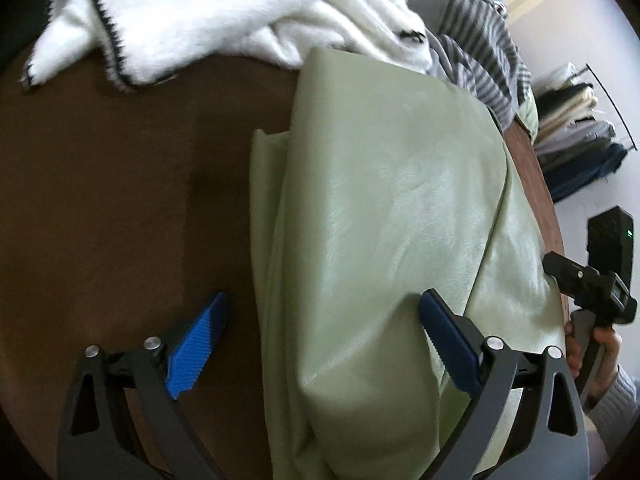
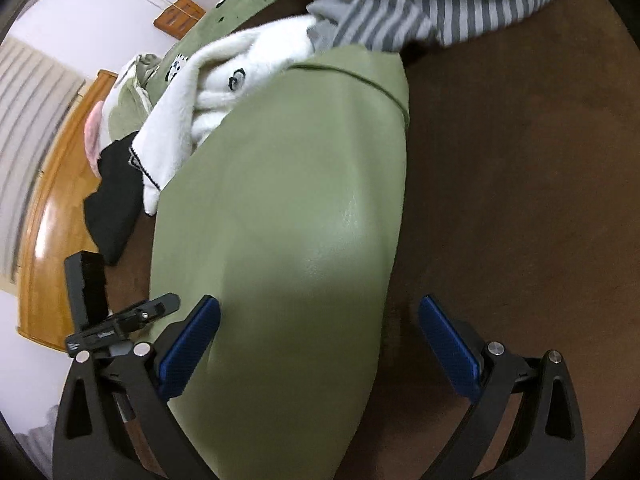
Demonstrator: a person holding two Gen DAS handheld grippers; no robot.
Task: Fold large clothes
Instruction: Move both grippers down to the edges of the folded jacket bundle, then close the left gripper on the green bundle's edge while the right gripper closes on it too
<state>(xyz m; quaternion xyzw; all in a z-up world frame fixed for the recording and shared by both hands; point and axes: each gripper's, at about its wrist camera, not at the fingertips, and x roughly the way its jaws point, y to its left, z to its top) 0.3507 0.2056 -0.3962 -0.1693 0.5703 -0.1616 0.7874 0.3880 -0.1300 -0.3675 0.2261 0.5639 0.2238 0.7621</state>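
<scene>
A pale green leather-like garment (image 1: 384, 208) lies folded lengthwise on the brown table (image 1: 120, 184). It also shows in the right wrist view (image 2: 288, 216). My left gripper (image 1: 324, 320) is open, its jaws wide apart over the garment's near left edge, holding nothing. My right gripper (image 2: 320, 320) is open over the garment's near right edge, holding nothing. The right gripper and the hand on it show at the right edge of the left wrist view (image 1: 592, 280). The left gripper shows at the left of the right wrist view (image 2: 116, 316).
A white fluffy garment (image 1: 224, 12) and a grey striped garment (image 1: 480, 68) lie at the far end of the table. A black cloth (image 2: 116, 208) lies by the table's left edge. A clothes rack (image 1: 580, 128) stands by the wall.
</scene>
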